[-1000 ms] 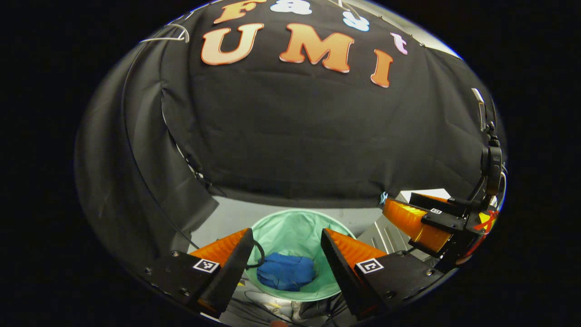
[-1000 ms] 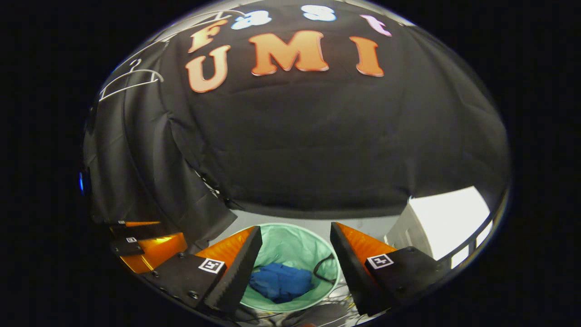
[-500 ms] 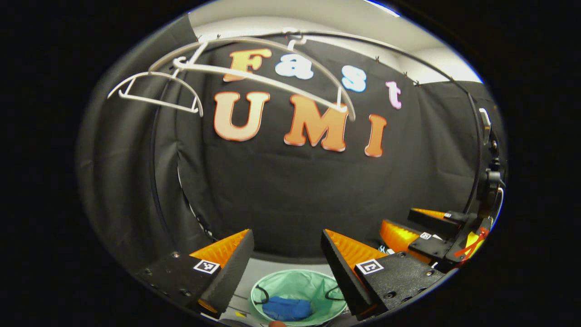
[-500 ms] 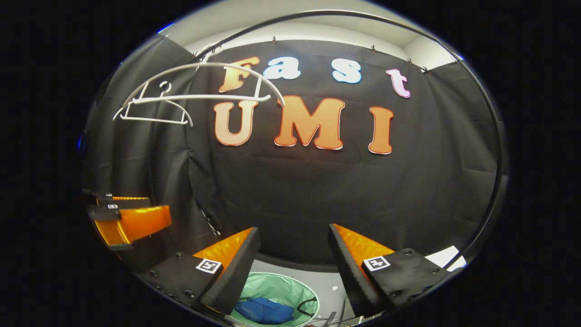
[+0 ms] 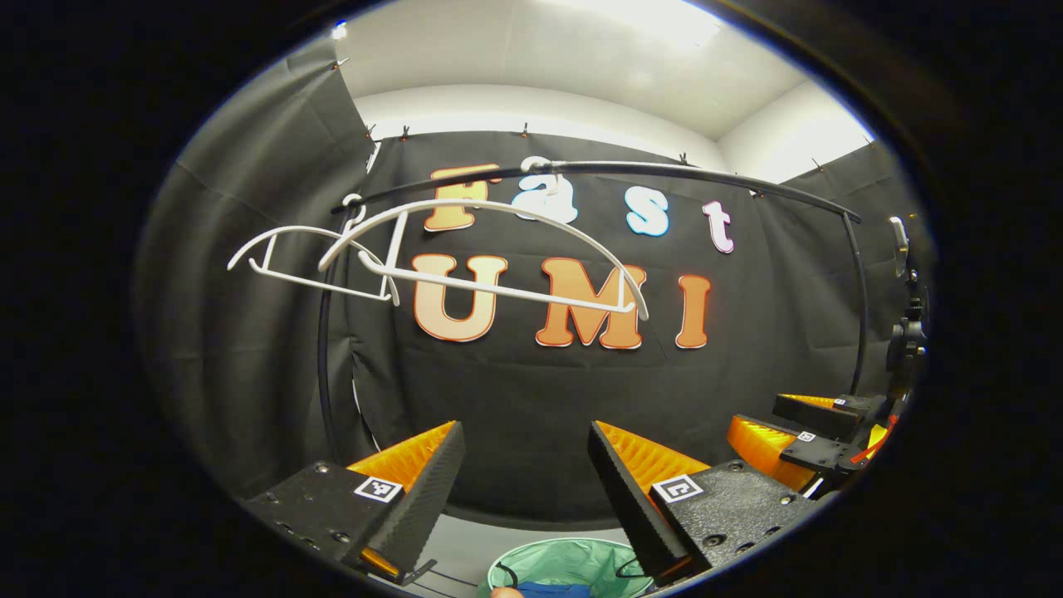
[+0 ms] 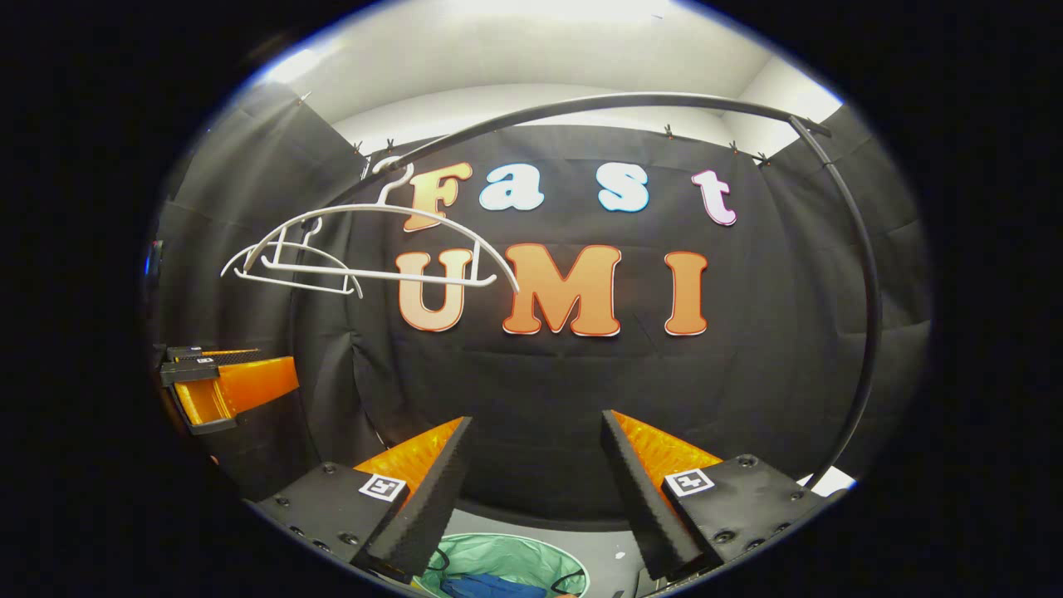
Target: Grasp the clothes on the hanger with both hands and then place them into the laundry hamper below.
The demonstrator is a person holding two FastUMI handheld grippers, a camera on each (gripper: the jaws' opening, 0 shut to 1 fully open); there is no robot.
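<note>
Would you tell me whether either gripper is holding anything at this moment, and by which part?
Nothing is held. The left gripper and the right gripper are both open, with no cloth between their fingers; the blue garment lies in the hamper.

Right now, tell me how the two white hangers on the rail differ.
The front hanger looks larger and sits nearer the rail's middle; the rear hanger looks smaller, toward the rail's left end. The front hanger partly overlaps the rear one. Both are white, bare, and hooked on the rail.
</note>
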